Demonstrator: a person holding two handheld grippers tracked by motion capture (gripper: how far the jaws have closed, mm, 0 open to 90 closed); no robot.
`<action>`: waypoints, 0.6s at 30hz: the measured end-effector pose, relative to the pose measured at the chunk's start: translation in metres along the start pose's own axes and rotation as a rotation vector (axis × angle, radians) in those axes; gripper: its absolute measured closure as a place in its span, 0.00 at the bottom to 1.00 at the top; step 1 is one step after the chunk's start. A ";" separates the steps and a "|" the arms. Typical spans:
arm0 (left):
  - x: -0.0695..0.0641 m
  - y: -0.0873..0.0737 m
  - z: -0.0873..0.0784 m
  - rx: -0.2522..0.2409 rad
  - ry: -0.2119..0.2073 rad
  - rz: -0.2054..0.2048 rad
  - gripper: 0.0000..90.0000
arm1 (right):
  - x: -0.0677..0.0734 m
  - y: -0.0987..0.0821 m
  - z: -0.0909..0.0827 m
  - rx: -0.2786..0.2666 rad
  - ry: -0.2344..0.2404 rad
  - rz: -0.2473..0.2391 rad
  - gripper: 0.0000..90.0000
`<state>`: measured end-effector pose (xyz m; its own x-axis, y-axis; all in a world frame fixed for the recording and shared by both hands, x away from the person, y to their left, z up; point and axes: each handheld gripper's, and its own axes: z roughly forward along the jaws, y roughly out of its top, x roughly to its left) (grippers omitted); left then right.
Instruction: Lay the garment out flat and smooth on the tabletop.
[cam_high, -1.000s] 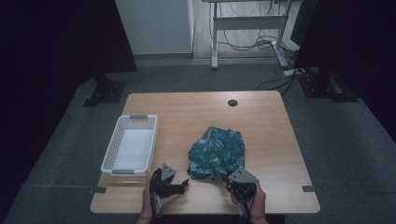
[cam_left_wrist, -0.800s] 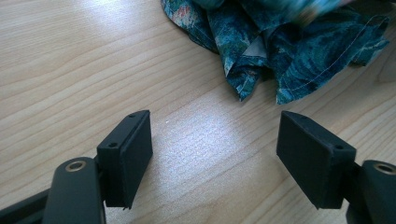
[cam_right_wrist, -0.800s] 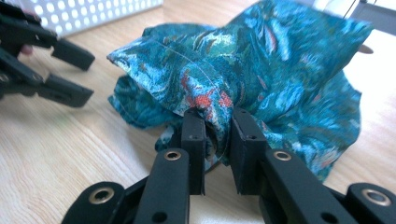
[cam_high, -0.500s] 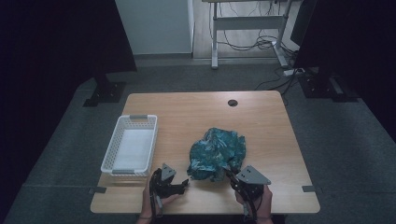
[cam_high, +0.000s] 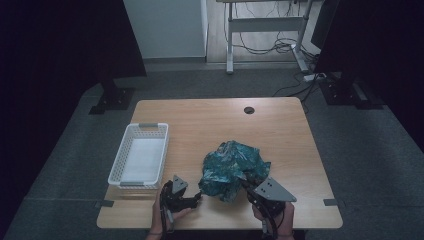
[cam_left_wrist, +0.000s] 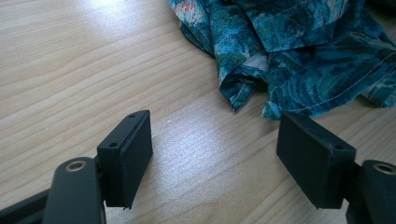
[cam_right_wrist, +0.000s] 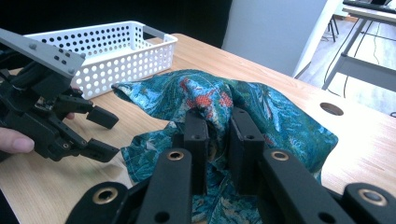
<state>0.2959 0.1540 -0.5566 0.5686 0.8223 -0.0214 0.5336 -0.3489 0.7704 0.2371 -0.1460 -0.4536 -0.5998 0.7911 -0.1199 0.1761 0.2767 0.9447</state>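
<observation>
A crumpled teal patterned cloth (cam_high: 232, 167) lies on the wooden table (cam_high: 210, 120), near the front edge. My right gripper (cam_high: 246, 183) comes in from the front right. In the right gripper view its jaws (cam_right_wrist: 218, 123) are shut on a raised fold of the cloth (cam_right_wrist: 280, 116), lifting that part off the table. My left gripper (cam_high: 196, 197) rests low at the cloth's front left corner. Its jaws (cam_left_wrist: 217, 128) stand wide open over bare wood, just short of the cloth's hem (cam_left_wrist: 299, 51). The right gripper view also shows the left gripper (cam_right_wrist: 105, 133) open beside the cloth.
A white perforated basket (cam_high: 142, 126) stands at the table's left, close behind my left hand (cam_right_wrist: 116, 46). A round cable hole (cam_high: 248, 110) sits near the far edge. Beyond the table are a desk frame and cables on the floor.
My right gripper has risen, pulling the pinched fold of cloth upward with it. The left gripper has stayed where it was.
</observation>
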 end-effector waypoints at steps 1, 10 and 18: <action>0.000 0.000 0.000 0.001 0.001 0.002 0.30 | -0.002 0.001 -0.001 -0.001 0.001 0.006 0.87; 0.000 0.000 0.000 -0.002 0.001 0.001 0.30 | -0.009 0.006 -0.007 -0.004 0.016 0.032 0.88; -0.001 0.000 -0.001 -0.013 0.003 0.006 0.30 | -0.011 0.012 -0.011 -0.007 0.034 0.038 0.88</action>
<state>0.2947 0.1532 -0.5558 0.5702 0.8214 -0.0148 0.5218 -0.3482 0.7788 0.2366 -0.1573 -0.4374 -0.6189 0.7820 -0.0732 0.1942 0.2427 0.9505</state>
